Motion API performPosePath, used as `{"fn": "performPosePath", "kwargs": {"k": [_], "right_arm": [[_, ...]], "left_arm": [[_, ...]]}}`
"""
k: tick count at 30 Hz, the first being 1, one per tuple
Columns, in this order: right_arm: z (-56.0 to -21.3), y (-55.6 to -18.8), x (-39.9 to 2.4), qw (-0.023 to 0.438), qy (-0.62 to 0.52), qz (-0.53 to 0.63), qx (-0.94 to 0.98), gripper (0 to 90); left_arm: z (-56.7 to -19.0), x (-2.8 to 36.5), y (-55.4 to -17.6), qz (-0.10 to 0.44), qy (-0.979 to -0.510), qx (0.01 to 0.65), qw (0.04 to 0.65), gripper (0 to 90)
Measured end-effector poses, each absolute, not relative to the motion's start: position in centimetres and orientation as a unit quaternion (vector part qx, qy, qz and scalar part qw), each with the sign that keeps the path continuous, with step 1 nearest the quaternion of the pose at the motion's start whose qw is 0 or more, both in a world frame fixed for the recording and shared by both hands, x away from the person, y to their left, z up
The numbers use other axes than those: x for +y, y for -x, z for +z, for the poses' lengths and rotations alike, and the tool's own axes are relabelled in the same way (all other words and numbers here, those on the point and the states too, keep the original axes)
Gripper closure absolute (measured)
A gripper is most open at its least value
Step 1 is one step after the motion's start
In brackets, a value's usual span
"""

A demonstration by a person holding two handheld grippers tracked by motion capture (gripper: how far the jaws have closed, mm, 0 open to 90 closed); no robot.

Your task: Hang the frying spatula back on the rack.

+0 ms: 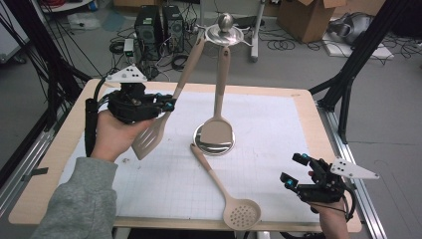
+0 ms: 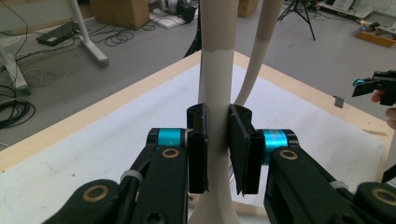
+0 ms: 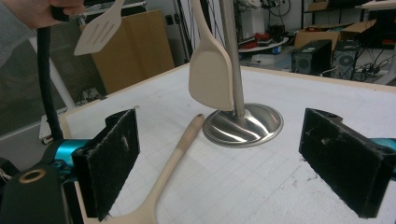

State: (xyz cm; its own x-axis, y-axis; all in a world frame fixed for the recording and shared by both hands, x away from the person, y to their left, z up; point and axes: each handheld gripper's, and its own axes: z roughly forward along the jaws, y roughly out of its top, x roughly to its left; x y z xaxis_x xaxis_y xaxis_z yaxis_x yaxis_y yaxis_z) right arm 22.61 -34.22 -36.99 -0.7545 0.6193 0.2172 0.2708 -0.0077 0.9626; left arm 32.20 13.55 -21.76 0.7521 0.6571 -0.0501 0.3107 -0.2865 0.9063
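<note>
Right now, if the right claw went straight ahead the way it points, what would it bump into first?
Probably the steel stand base. The skimmer handle lies left of that line, though depth is hard to judge.

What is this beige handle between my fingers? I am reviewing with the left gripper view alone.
Observer: A slotted spatula. Its blade hangs below the left gripper, above the mat.
Operator: Where does its top end go?
Observer: Up to the head of the stand. I cannot tell whether it is hooked.
Operator: Is anything else off the stand?
Observer: A skimmer lies flat on the mat, its handle tip near the stand's base.
</note>
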Motion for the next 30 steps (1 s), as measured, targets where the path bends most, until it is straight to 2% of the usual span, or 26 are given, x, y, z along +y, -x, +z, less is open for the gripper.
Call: {"fn": "performPosePath", "kwargs": {"k": [30], "right_arm": [[-36.8,-22.2,-34.9,0.139,-0.323,0.642,0.681,11.2]], "left_arm": [[-24.2,10.0,-34.2,0.199,-0.782,0.319,0.497,77.8]]}}
